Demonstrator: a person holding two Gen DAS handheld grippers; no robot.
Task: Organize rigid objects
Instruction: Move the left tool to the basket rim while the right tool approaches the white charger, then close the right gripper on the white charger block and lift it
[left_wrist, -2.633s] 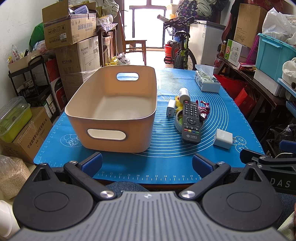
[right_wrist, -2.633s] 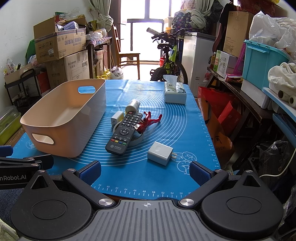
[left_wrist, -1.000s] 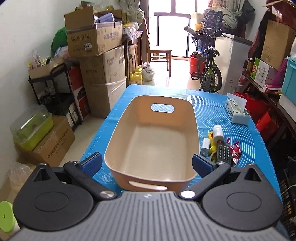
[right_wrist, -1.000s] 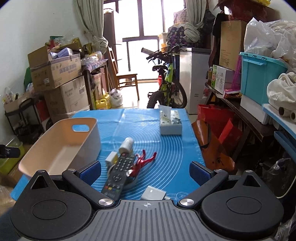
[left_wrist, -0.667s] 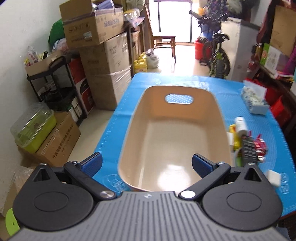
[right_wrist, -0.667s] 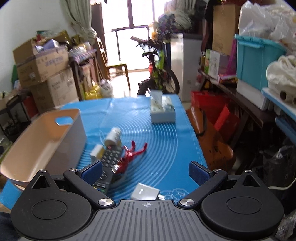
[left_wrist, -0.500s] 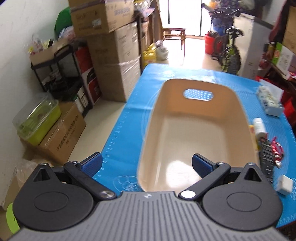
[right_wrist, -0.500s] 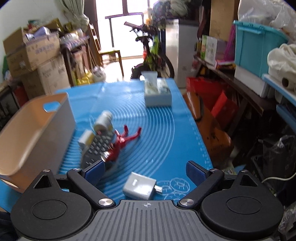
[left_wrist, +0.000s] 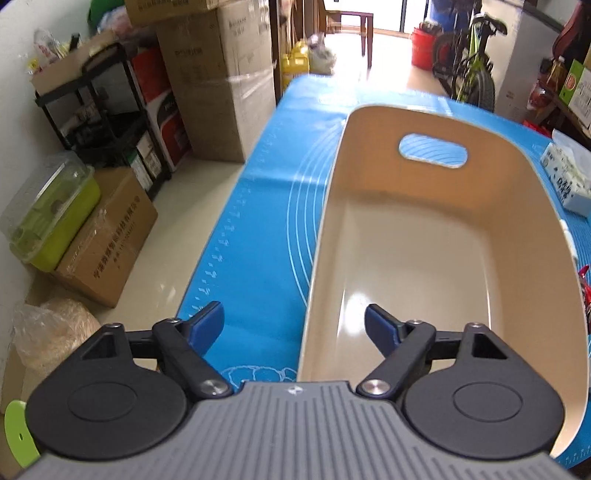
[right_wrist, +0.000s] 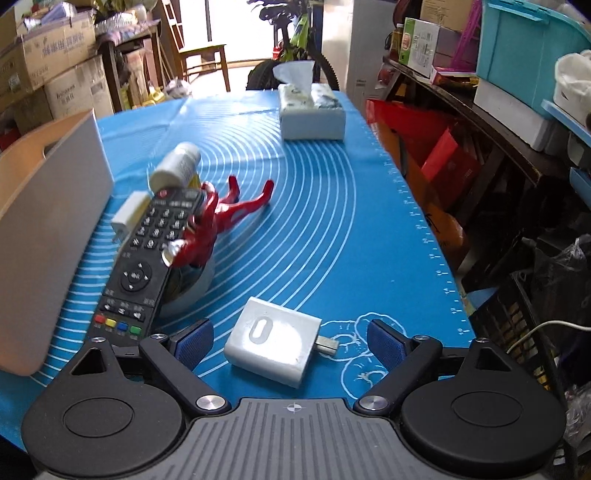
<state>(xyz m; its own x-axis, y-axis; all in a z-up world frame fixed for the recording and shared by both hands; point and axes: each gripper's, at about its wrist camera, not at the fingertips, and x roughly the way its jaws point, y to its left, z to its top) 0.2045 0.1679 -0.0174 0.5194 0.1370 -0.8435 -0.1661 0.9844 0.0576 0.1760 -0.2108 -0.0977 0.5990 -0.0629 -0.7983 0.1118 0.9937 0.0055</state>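
On the blue mat (right_wrist: 332, 221) almost nothing of the sorting is done, as far as we can see: the bin (left_wrist: 417, 258) at the left side of the mat shows only its bare beige floor, and all the small things lie outside it. We judge that the work is at its first pick. Our right gripper (right_wrist: 291, 339) hangs low over the white charger (right_wrist: 271, 345), which lies flat with its plug prongs pointing to the right; the charger sits between the two blue pads, but the pads do not touch it, and the jaws are closing in on it from a wide spread. Our left gripper (left_wrist: 293, 325) is above the near left wall of the bin, one pad outside over the mat and the other over the inside; its jaws are closing too, and they press on nothing. Beside the bin the remote (right_wrist: 147, 258) leans on a tape roll (right_wrist: 192, 288), a red figure (right_wrist: 218, 221) lies against it, a white bottle (right_wrist: 177, 166) lies on its side behind, and a second small charger (right_wrist: 127, 214) is close to the bin wall. All of these are left to move. The tissue box (right_wrist: 312, 114) stands far back; whether it belongs to the task we cannot tell.
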